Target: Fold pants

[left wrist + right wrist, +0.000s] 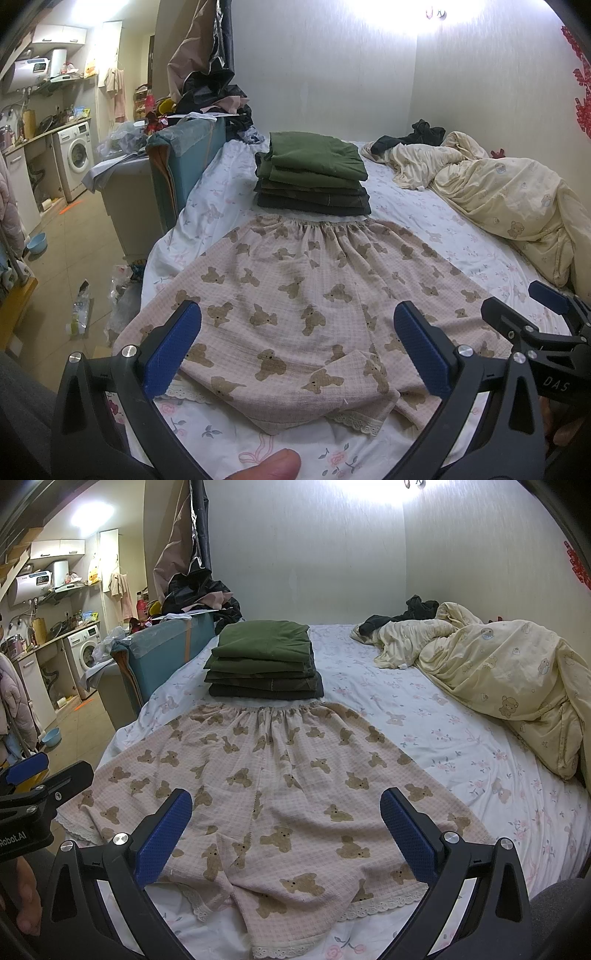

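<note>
Both pairs of fingers stood wide apart and held nothing: the left gripper [297, 345] and the right gripper [286, 830] each hovered over the near end of the pants [303, 295], blue pads [171, 350] facing inward with cloth showing between them. From the left wrist view the right gripper [546, 317] showed at the right edge, just beside the left one; from the right wrist view the left gripper [37, 782] showed at the left edge. A thumb tip [273, 463] showed at the bottom of the left view. The pants, pink with brown bears, lay spread flat on the bed [461, 746], lace-trimmed leg hems [280, 950] nearest the grippers and the gathered waistband [273, 710] at the far end. One hem corner [354, 373] was turned over onto the cloth. Just past the waistband sat a stack [264, 661] of folded dark green and black clothes, its near edge touching or nearly touching the waistband. Farther right a rumpled cream quilt [517, 679] lay heaped along the wall, with a dark garment [413, 613] at its far end. Left of the bed stood a teal board [162, 657], and beyond it a washer [86, 651] under a table.
</note>
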`<state>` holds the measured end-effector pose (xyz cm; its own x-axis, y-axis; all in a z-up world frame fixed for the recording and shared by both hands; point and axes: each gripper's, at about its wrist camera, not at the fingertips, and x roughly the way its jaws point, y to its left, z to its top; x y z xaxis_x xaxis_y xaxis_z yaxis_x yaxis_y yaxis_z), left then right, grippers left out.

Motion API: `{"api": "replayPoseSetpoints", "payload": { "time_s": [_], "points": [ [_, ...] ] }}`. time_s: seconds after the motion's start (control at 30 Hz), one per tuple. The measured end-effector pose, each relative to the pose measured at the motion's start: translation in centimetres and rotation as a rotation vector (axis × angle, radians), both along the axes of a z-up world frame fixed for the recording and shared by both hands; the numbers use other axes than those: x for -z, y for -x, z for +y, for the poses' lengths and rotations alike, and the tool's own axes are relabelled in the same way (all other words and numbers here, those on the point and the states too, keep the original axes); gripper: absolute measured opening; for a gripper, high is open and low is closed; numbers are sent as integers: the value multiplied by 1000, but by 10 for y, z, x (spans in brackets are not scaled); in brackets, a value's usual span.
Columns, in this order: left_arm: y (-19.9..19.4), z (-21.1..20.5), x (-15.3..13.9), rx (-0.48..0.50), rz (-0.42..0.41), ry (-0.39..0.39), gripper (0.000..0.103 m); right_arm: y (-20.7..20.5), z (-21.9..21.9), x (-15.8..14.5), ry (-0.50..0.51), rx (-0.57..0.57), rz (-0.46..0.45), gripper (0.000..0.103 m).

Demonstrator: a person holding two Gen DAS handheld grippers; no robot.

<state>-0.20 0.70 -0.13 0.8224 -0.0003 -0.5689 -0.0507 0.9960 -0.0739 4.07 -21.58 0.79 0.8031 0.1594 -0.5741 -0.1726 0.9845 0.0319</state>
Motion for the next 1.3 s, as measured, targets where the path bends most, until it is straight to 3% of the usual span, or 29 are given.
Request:
{"api": "replayPoseSetpoints", "payload": {
  "time_s": [1.07,1.3],
  "points": [
    [-2,4,7,-7,3,-1,103,-3,-2,2,-11,3,14,103],
    [-6,-1,11,-12,38,-13,103,-1,-8,4,-29,26,30,103]
  ]
}}
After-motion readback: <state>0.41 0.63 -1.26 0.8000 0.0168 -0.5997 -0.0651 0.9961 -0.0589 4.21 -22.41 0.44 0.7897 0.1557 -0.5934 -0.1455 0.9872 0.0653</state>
